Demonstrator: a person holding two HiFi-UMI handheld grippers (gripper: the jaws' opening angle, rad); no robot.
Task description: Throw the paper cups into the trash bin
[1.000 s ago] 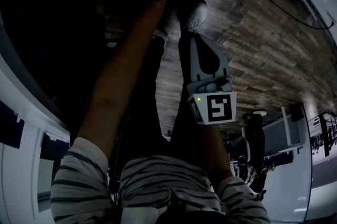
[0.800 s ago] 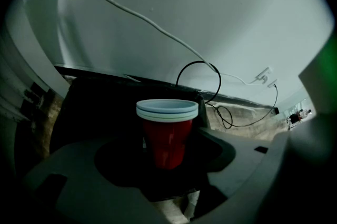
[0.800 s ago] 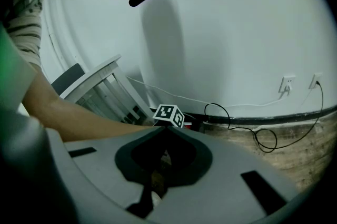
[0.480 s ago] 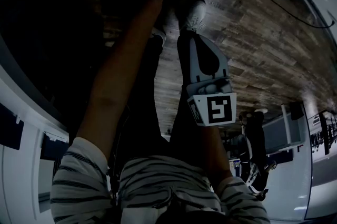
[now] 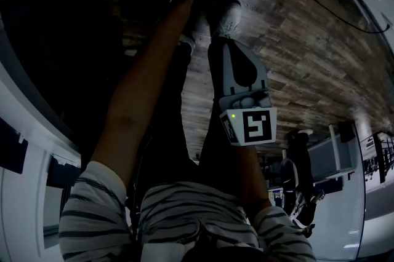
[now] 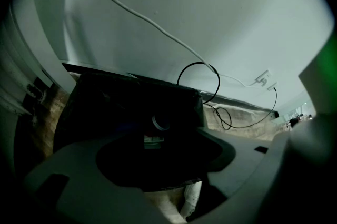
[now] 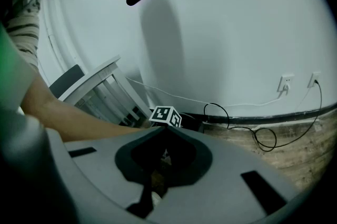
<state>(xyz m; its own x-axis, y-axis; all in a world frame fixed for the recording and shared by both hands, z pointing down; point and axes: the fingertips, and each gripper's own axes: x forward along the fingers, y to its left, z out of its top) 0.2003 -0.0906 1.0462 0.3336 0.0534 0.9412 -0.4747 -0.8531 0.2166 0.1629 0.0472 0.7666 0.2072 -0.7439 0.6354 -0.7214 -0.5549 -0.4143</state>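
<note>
Wooden floor (image 5: 295, 51), plank pattern, meeting a pale wall (image 6: 210, 18) along its far edge.

Trash bin (image 6: 105, 107): black-lined, standing on the floor against the foot of the wall. Interior very dark.

Left gripper (image 6: 171, 136): held out at arm's length over the bin. Jaws stand well apart with nothing between them; through the gap only the dark mouth of the bin shows.

Right gripper (image 5: 223, 42): held lower and nearer the body, beside the legs, pointing toward the floor. Jaw tips pressed together and empty; only floor shows through the opening behind the tips.

Shoe (image 5: 228, 16): pale, on the floor just beyond the right gripper's tips.

Black cable (image 6: 198, 63): looped against the wall at the bin's right rear corner, running on along the floor edge.

Paper cup (image 6: 160, 122): small, round rim facing the left gripper's camera, inside the bin's opening, right of its middle, clear of both jaws. Whether it lies at rest cannot be told.
</note>
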